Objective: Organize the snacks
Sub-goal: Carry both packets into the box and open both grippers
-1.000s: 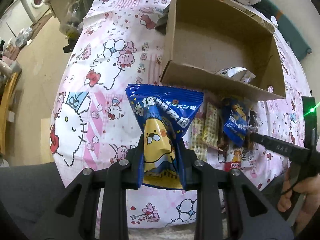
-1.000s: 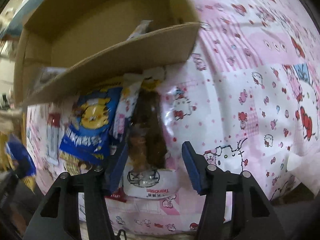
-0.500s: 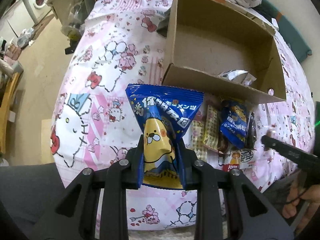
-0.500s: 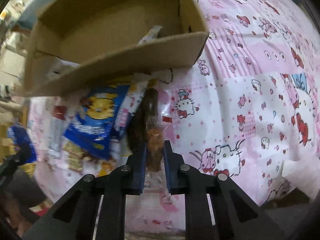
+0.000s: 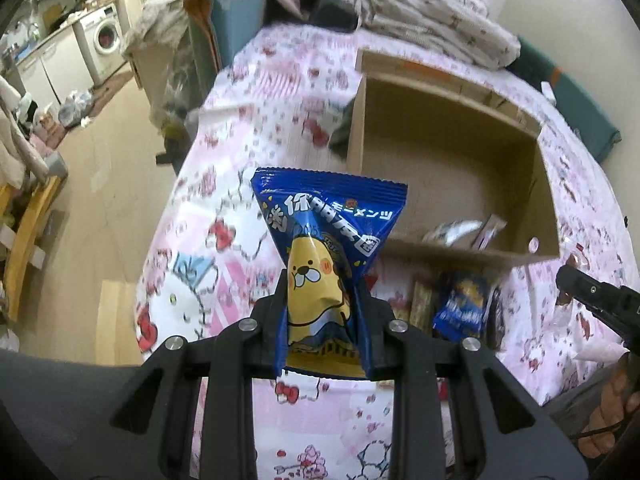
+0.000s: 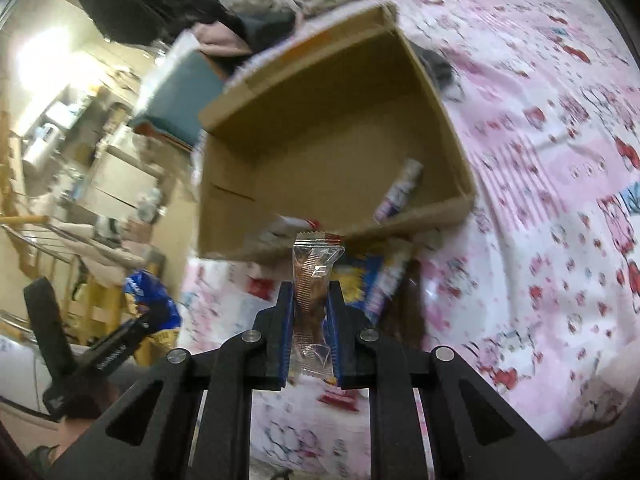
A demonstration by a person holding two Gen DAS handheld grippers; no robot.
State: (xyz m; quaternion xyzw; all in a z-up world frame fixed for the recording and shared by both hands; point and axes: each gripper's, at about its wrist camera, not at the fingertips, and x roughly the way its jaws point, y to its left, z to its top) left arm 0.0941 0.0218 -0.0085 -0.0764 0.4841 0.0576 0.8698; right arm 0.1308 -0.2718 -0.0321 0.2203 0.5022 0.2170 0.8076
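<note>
Blue snack bag (image 5: 326,264), pinched in our left gripper (image 5: 322,316); clear-wrapped brown snack (image 6: 314,300), clamped in our right gripper (image 6: 312,320), whose jaws had just closed; both lifted nearer the cardboard box (image 6: 436,120).

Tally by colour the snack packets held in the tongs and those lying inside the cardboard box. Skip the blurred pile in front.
Blue crinkly plastic bag, left tongs: 1
Clear plastic wrapper, brown snack, right tongs: 1
Whitish packets in brown cardboard box: 2
Total: 4
</note>
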